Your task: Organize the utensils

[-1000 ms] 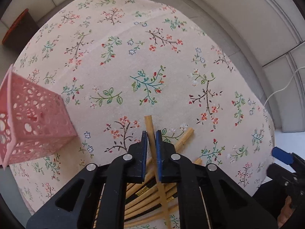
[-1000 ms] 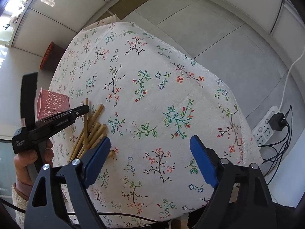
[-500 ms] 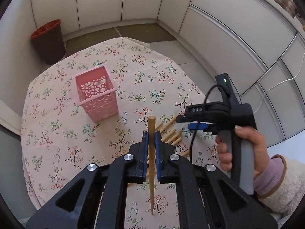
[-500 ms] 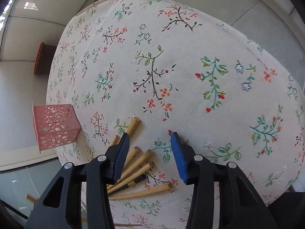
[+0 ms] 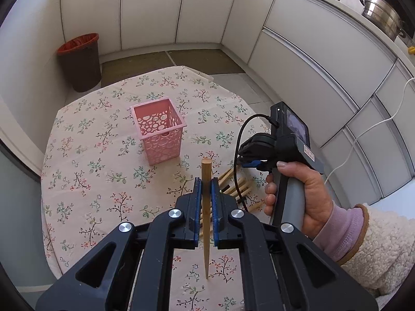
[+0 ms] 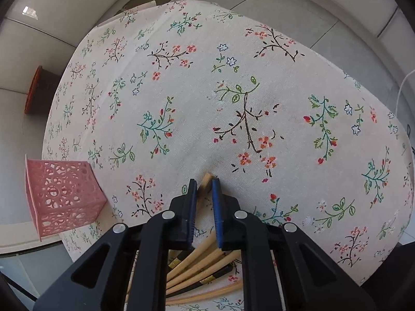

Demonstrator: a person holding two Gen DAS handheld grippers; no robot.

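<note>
The left gripper [image 5: 205, 189] clamps one chopstick [image 5: 206, 223]; the right gripper [image 6: 205, 185], jaws just closing, pinches another's tip [image 6: 206, 178]. The pink basket [image 5: 158, 132] stands at eleven o'clock. So shallow a tip-pinch could slip on lifting.

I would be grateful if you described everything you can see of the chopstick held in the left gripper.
The chopstick is a plain, light wooden stick, round in section, with a thick flat-cut end uppermost and a thin pointed tip lowest. It is clamped between the blue pads of the shut left gripper and appears lifted clear of the floral tablecloth. Nothing else touches it.
</note>
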